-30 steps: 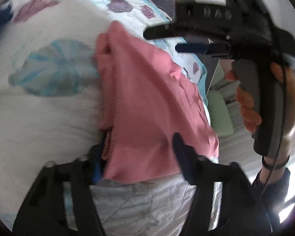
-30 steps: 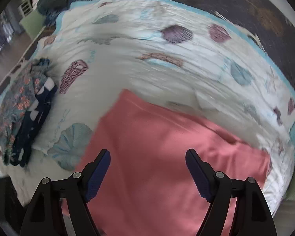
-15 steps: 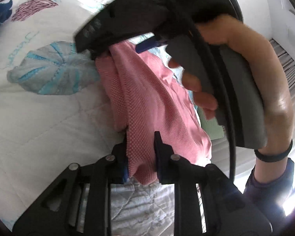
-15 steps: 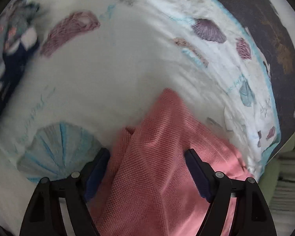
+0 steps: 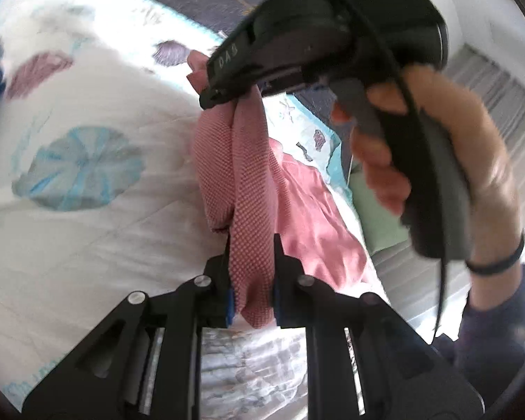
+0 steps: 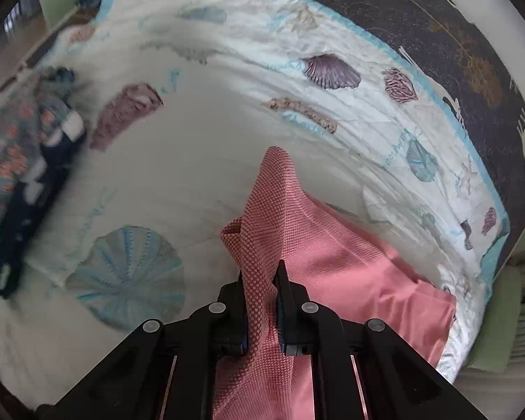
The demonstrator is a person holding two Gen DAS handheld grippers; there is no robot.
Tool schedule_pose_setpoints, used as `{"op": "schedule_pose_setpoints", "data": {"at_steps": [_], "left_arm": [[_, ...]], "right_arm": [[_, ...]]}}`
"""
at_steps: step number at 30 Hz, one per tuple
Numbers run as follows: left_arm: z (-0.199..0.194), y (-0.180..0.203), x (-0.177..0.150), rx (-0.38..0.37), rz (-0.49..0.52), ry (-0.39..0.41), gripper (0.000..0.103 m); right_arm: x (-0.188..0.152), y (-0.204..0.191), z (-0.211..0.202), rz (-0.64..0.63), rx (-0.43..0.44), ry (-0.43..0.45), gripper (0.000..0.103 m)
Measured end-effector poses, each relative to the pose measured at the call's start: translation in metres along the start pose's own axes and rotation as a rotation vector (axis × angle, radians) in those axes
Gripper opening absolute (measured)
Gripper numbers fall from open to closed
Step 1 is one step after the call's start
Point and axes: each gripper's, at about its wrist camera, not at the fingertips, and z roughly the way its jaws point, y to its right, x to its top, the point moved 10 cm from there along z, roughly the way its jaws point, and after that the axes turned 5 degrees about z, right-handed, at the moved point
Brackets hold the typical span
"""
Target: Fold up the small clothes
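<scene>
Pink cloth (image 5: 252, 189): now pinched and lifted off the bed (image 5: 87, 238).
Left tool (image 5: 251, 273): clamped on cloth.
Right tool (image 6: 260, 301): just closed on cloth too.
Meaning: ready to fold.

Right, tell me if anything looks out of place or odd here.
Nothing looks damaged or spilled. The pink garment is bunched and twisted into a rope between the left tool and right tool, both shut on it, not flat. A loose heap of dark patterned clothes lies at the quilt's far edge.
</scene>
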Motion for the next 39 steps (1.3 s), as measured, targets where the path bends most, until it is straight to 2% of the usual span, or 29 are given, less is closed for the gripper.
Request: {"op": "schedule_pose_setpoints", "data": {"at_steps": [4,9,14,21,39], "left_arm": [[0.003,0.028,0.011,-0.008,0.029,-0.004,0.017],[0.008,0.060,0.017,0.046,0.117,-0.018,0.017],[0.023,0.075,0.016,0.057,0.142,-0.037,0.017],[0.026,0.098,0.010,0.090,0.228,-0.057,0.017],[0.073,0.150,-0.005,0.065,0.289,-0.123,0.017]], "right_arm": [[0.000,0.022,-0.024,0.060,0.057,0.020,0.010],[-0.006,0.050,-0.042,0.116,0.090,0.040,0.010],[-0.017,0.071,-0.055,0.136,0.097,0.047,0.010],[-0.031,0.105,-0.068,0.192,0.119,0.058,0.010],[-0.075,0.191,-0.073,0.310,0.165,0.069,0.010]]}}
